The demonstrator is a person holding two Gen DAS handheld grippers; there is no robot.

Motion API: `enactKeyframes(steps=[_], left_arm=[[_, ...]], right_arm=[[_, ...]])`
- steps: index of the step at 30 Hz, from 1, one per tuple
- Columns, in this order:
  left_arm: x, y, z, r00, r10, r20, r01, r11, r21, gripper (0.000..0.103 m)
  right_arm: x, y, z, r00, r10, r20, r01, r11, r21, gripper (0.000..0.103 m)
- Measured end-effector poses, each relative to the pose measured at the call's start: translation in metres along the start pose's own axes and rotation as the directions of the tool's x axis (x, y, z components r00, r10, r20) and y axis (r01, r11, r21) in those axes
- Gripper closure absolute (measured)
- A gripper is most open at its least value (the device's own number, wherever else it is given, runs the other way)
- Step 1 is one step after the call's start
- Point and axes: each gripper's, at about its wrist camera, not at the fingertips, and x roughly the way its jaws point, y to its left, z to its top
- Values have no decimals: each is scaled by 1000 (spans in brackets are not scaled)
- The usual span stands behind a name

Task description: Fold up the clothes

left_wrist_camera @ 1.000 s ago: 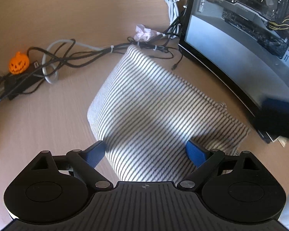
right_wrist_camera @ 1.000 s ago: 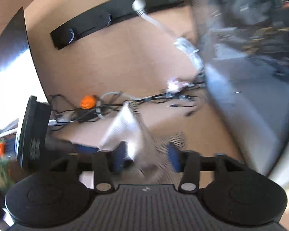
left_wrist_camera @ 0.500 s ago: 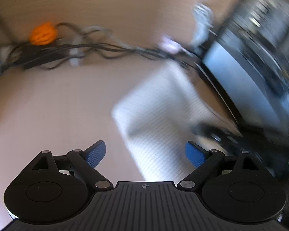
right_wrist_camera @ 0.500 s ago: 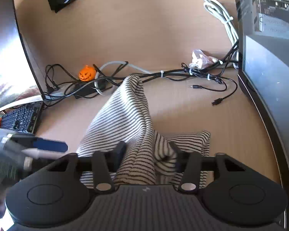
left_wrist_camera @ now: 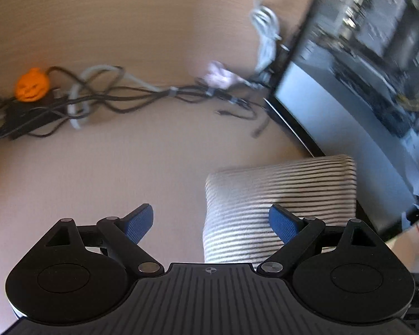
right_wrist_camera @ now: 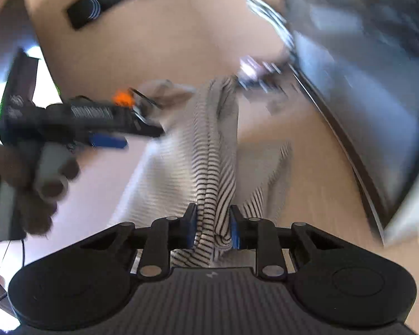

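Striped cloth (right_wrist_camera: 209, 167), white with thin dark lines, is pinched by the right gripper (right_wrist_camera: 212, 227): its two blue pads are pressed close on a bunched fold of the fabric, and the cloth hangs from there and spreads down onto the wooden desk (right_wrist_camera: 159, 42). In the right wrist view the rest of the garment lies on the desk on both sides of the raised fold, near the desk's right side, where a dark computer case (right_wrist_camera: 377, 83) stands.

The left gripper (left_wrist_camera: 211, 224) has its fingers spread wide, with nothing between them. In its own view the folded edge of the cloth (left_wrist_camera: 279, 195) lies under its right pad and reaches toward the foot of the computer case (left_wrist_camera: 349, 97); whether the pad touches the fabric I cannot tell. The same left gripper is seen in the right wrist view (right_wrist_camera: 109, 141) at the left, above the desk and just beside the cloth, held by a hand (right_wrist_camera: 28, 184).

Along the far part of the desk a bundle of black and grey cables (left_wrist_camera: 125, 97) runs from left to right. A small orange pumpkin figure (left_wrist_camera: 32, 85) sits on a black power brick at the left end of the cables. A coiled white cable (left_wrist_camera: 265, 28) lies near the far right corner, next to the case. Both views are blurred by motion.
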Motion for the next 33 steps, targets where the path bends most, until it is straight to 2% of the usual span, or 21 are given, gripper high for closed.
enactKeyframes(steps=[3, 6, 8, 11, 14, 16, 17, 18, 20, 22, 25, 28, 29, 30, 33], left_arm=[[10, -18, -6, 999, 20, -28, -18, 998, 62, 9], [18, -37, -14, 997, 72, -27, -66, 983, 174, 9], [19, -41, -16, 996, 88, -20, -82, 977, 199, 9], [20, -47, -19, 994, 111, -8, -105, 966, 236, 9], [21, -54, -22, 991, 133, 4, -129, 953, 273, 9], [21, -57, -25, 990, 142, 11, -139, 947, 291, 9], [19, -56, -26, 990, 140, 13, -138, 947, 291, 9], [16, -56, -27, 990, 138, 14, -136, 947, 291, 9], [12, -55, -30, 991, 134, 17, -133, 947, 292, 9], [6, -52, -33, 992, 127, 15, -126, 949, 289, 9], [-7, -43, -43, 993, 118, -6, -111, 953, 282, 9], [-12, -35, -54, 992, 122, -14, -114, 956, 269, 9], [-13, -33, -56, 993, 120, -16, -112, 961, 254, 8], [-14, -30, -56, 993, 118, -18, -110, 966, 234, 8], [-21, -24, -55, 993, 117, -14, -112, 972, 206, 8]], right_arm=[[-4, -1, -5, 1000, -9, 13, 8, 1000, 23, 79], [-10, 8, -8, 999, -31, 12, 32, 999, -41, 78], [-18, 11, -8, 999, -45, 11, 45, 996, -79, 76], [-40, 11, -1, 997, -57, 57, 62, 995, -84, 70], [-57, 16, 20, 983, -93, 159, 109, 989, -96, 70], [-53, 18, 42, 975, -86, 205, 108, 989, -103, 68], [-50, 18, 54, 971, -81, 226, 107, 989, -106, 63], [-41, 15, 64, 970, -82, 229, 110, 988, -113, 54], [-12, 19, 82, 972, -96, 213, 126, 983, -133, 45], [24, 17, 91, 981, -114, 159, 136, 982, -131, 45], [70, 2, 87, 988, -153, 33, 156, 981, -115, 44], [76, -23, 79, 998, -64, 2, 64, 998, 16, 45], [75, -26, 79, 1000, -29, 0, 29, 999, 38, 54], [74, -27, 80, 1000, 8, -1, -8, 998, 56, 72], [58, -6, 82, 998, 19, 60, -19, 1000, 1, 79]])
